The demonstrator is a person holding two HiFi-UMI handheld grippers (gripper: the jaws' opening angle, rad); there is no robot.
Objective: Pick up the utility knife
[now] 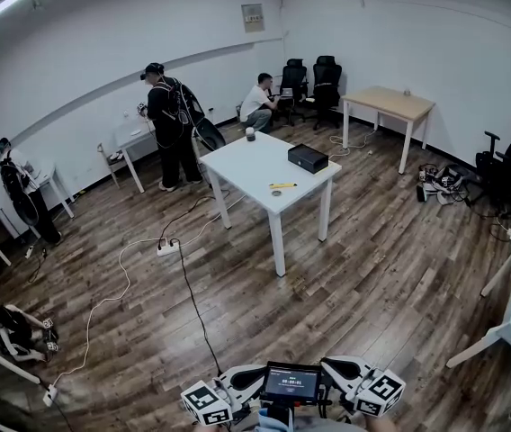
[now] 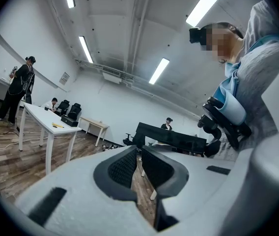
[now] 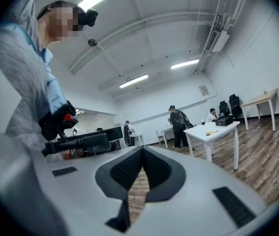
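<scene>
**Operator:** What should I watch for, starting close in?

**Spotter:** Your own tools first. The left gripper [image 2: 139, 154] has its pads pressed together with nothing between them, and the right gripper [image 3: 142, 154] is the same. If you arrive at the white table [image 1: 246, 165] like that, you'll likely shove the knife instead of taking it, so spread one pair before you get there.

**Operator:** And on the way?

**Spotter:** A black cable [image 1: 197, 313] runs across the floor from you towards the table and ends at a power strip [image 1: 167, 247] just short of its near-left leg. Catch a foot on it and you could stumble.

**Operator:** Where's the knife?

**Spotter:** The utility knife [image 1: 282, 185] is yellow and lies flat on the table, near its near-right edge. A small round thing [image 1: 276, 193] sits just beside it and a black box [image 1: 308, 158] behind it. It looks thin and low, so pads coming in too high could skid over it or push it off that edge.

**Operator:** Anything further back?

**Spotter:** A standing person [image 1: 170, 120] is just beyond the table's far-left corner; approach from your side and you stay apart.
</scene>
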